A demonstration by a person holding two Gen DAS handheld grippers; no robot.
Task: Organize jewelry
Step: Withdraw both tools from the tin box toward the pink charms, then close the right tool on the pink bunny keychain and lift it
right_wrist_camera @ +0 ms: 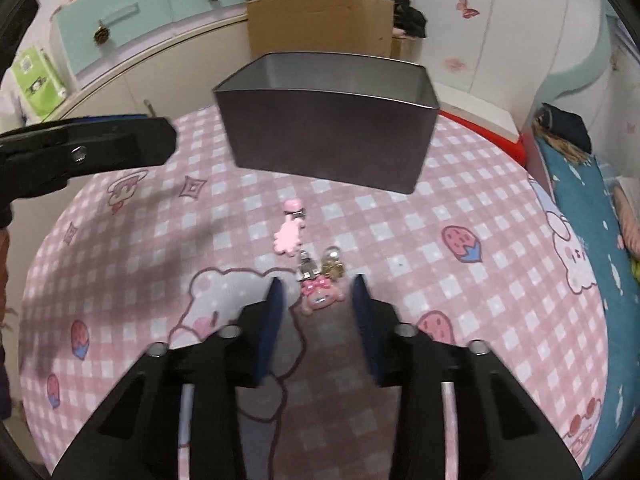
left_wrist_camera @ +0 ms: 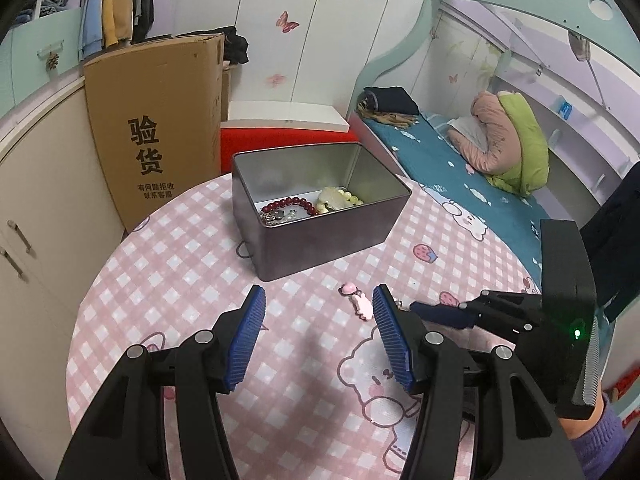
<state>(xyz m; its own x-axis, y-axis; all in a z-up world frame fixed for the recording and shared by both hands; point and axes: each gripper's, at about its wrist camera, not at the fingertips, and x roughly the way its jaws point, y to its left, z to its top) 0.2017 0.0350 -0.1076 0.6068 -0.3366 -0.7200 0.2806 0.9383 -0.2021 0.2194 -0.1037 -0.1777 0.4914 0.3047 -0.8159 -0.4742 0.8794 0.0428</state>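
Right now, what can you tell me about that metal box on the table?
The metal box is a rectangular tin, dull grey-purple outside and silvery inside, with no lid on it. It stands upright on the pink checked tablecloth. On its floor lie a dark red bead bracelet, pale yellow beads and some silvery pieces. Nothing grips it.

1. The tin (left_wrist_camera: 320,236) is metal: dull grey outside, brushed and faintly shiny inside.
2. Inside the tin, the red beads (left_wrist_camera: 294,203) are glossy and the pale beads (left_wrist_camera: 348,197) are smooth.
3. The cloth (left_wrist_camera: 192,264) under the tin is matt checked fabric.
4. Before the tin, the pink charm (right_wrist_camera: 289,236) looks like glossy plastic.
5. The box (left_wrist_camera: 156,120) behind the tin is matt cardboard.
6. The pads (left_wrist_camera: 248,336) are ribbed blue rubber.
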